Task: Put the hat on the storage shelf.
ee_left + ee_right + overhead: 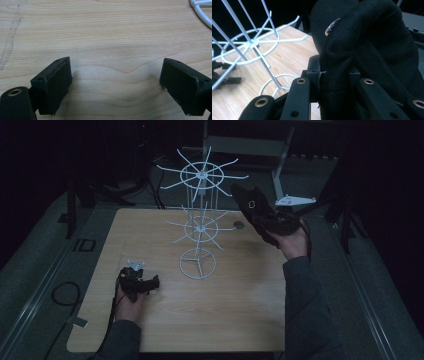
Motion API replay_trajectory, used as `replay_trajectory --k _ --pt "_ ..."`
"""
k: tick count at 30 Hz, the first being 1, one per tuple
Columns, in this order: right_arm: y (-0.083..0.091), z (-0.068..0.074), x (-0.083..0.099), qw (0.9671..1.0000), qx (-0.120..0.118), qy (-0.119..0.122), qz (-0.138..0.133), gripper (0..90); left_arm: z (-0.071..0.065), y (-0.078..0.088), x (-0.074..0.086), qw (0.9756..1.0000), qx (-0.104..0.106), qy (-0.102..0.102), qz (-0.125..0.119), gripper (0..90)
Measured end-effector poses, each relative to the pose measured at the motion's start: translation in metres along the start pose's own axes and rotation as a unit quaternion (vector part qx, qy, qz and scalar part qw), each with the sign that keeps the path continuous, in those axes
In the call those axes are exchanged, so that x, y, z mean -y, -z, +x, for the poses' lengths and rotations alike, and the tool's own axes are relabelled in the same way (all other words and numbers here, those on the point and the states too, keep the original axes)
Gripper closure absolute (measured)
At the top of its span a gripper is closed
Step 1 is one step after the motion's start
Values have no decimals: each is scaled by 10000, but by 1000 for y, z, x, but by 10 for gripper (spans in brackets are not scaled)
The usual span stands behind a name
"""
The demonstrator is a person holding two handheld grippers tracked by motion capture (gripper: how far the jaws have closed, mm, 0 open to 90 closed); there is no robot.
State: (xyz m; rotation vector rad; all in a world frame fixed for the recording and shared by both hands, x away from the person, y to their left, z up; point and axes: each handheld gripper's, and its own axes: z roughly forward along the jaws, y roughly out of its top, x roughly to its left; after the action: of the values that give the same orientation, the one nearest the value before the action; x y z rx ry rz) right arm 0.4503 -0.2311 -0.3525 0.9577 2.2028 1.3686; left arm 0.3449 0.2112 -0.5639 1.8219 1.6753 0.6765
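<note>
Left claw (152,282) rests low on the desk (240,310) at the near left, jaws wide apart with nothing but bare wood grain between them. Centre of desk: white wire rack (200,225), two tiers of radiating hook arms on a thin post over a ring base; all arms bare. Small dark round thing (239,225) on the desk behind the rack, too small to identify. Right claw (260,217) held up beside the rack's upper tier, jaws pinched together on a fold of black fabric item (250,202), possibly a cap, given the metal buckle (331,26) showing. Judgement: cloth is light, soft and floppy, not fragile, unlikely to slip from the pads; it will sag away from the grip. Best hold is a doubled seam or band near the buckle, leaving a free opening to slide over a hook
</note>
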Motion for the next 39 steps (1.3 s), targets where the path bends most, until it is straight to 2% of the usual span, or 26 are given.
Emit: replay_trajectory --k 10,17,23,39 --pt "10 1 -20 9997 -176 -37 -190 728 0 0 0 10000 1 1 2 115" --pt "17 3 -34 9993 -278 65 -250 726 0 0 0 10000 4 0 11 115" --pt "21 4 -44 9987 -391 59 -331 725 0 0 0 10000 4 -1 11 115" --pt "36 6 -66 9977 -467 124 -481 724 0 0 0 10000 9 9 12 115"
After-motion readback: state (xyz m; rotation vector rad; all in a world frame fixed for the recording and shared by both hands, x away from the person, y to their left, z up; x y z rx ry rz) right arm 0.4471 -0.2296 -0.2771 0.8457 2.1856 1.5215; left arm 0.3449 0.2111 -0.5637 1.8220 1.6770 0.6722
